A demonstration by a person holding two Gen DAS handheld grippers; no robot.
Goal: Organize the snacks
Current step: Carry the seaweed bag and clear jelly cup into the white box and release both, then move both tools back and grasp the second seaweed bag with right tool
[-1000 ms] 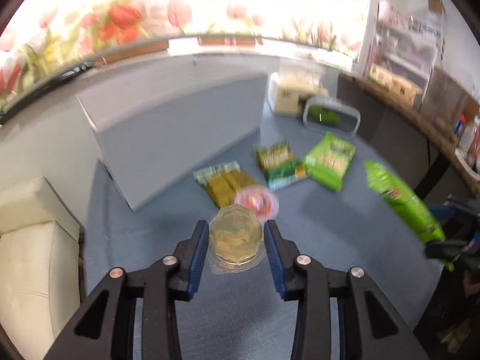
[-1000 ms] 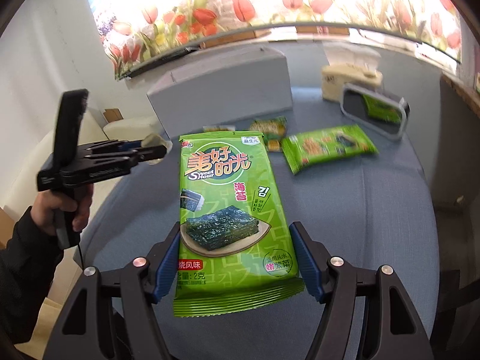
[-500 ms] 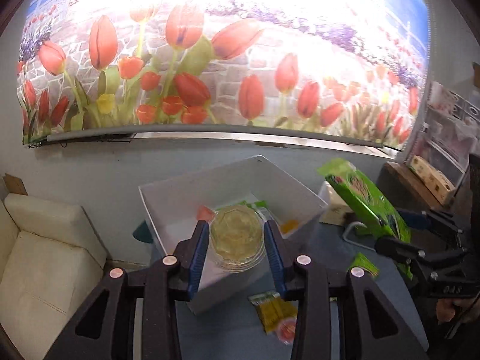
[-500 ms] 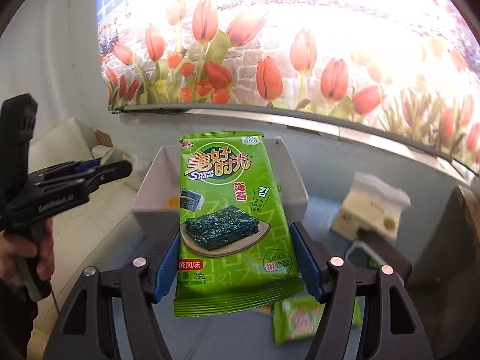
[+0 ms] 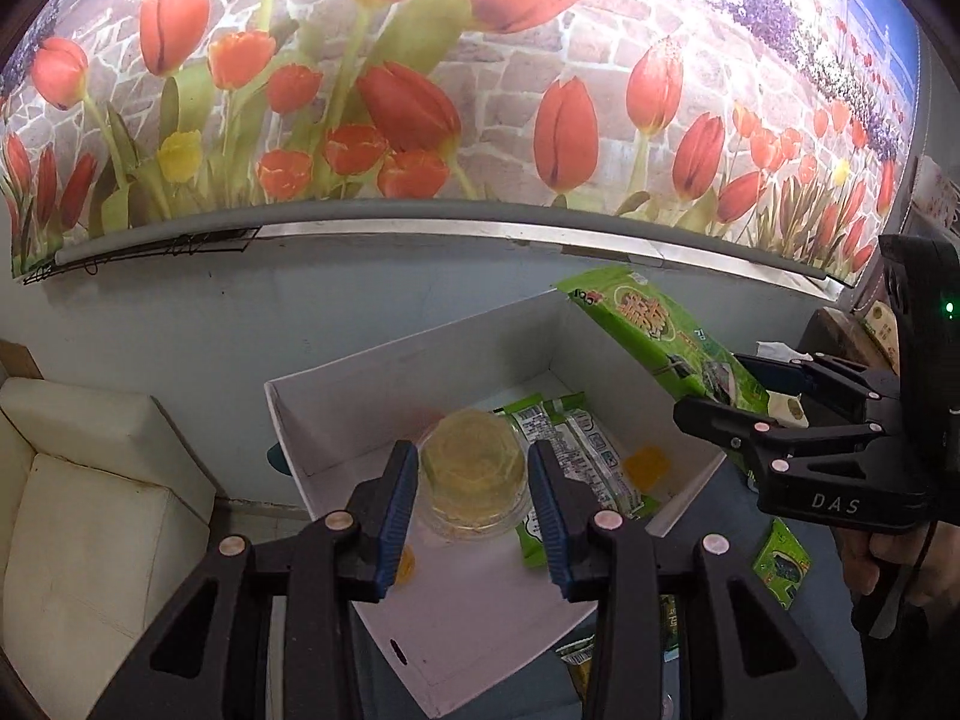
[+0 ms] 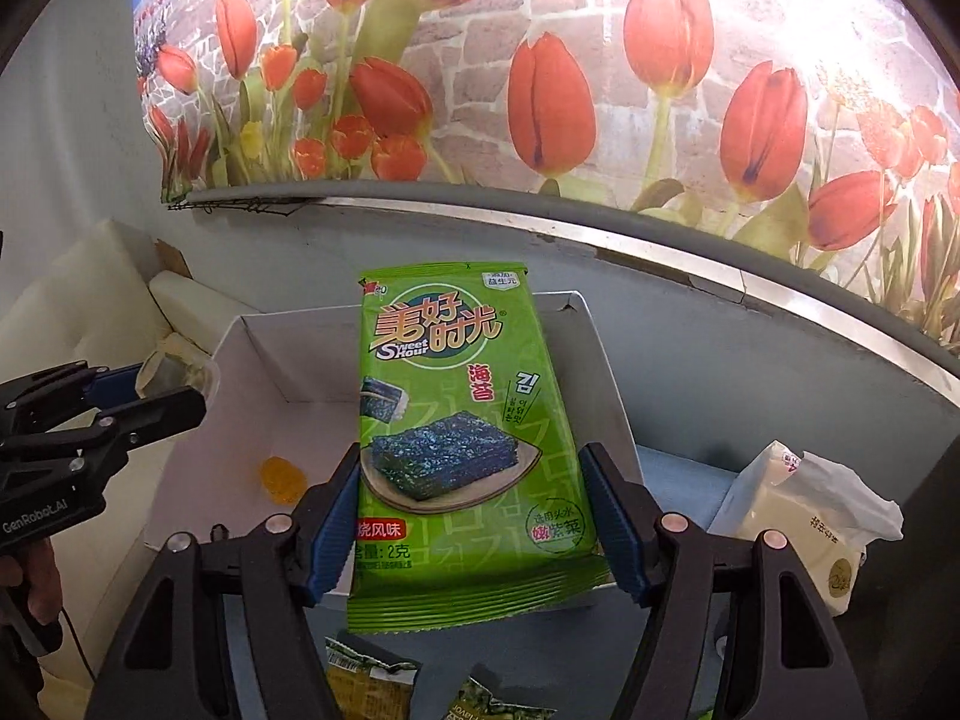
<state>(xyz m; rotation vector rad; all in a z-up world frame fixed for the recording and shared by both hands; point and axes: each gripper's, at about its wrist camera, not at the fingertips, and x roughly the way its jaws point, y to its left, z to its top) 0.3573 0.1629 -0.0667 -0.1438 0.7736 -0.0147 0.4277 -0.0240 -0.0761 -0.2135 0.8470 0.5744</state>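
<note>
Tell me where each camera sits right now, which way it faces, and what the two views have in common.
Left wrist: on the left gripper, looking down into the white box past its jelly cup; the right gripper shows at right.
Right wrist: on the right gripper, facing the box and tulip wall behind its seaweed packet; the left gripper shows at left.
Shared: box, wall, both grippers.

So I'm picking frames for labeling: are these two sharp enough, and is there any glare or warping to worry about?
Left wrist view: sharp on the jelly cup and white box, with the wall ledge bowed by the fisheye and the mural washed out at upper right. Right wrist view: the seaweed packet print is crisp, with the same bowing and glare top right.
</note>
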